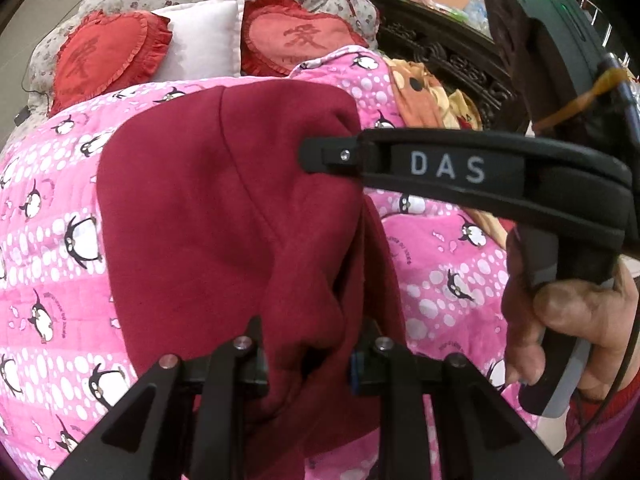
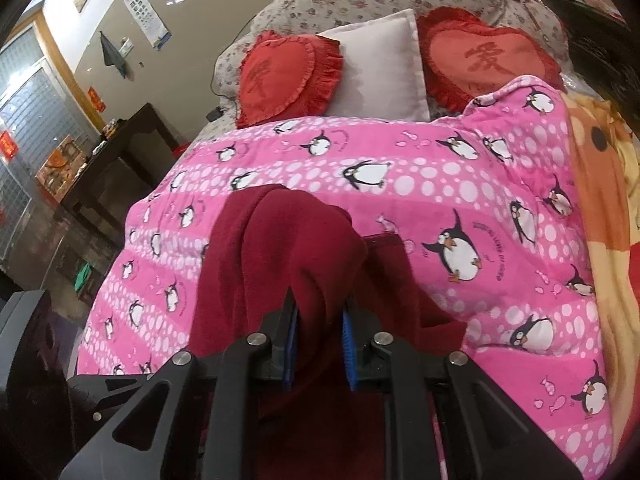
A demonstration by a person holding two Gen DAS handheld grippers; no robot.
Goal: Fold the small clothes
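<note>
Both your grippers, left [image 1: 308, 360] and right [image 2: 318, 350], are clamped on the maroon garment [image 1: 208, 216] over the near pink blanket [image 2: 440, 168]. Soft, apparently light fleece; grip hems, not bunched folds.

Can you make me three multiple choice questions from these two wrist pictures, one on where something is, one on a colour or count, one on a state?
1. Where does the white pillow lie?
A. between the two red heart cushions
B. on the floor
C. on top of the garment

2. What colour is the garment being folded?
A. navy
B. dark red
C. yellow

3. What are the left gripper and right gripper doing?
A. both hanging open over bare quilt
B. only one grips cloth
C. both shut on the garment

Answers: 1 A, a heart cushion sits on each side of it. 2 B, maroon against the pink penguin quilt. 3 C, cloth bunches between the fingers in each wrist view.
</note>
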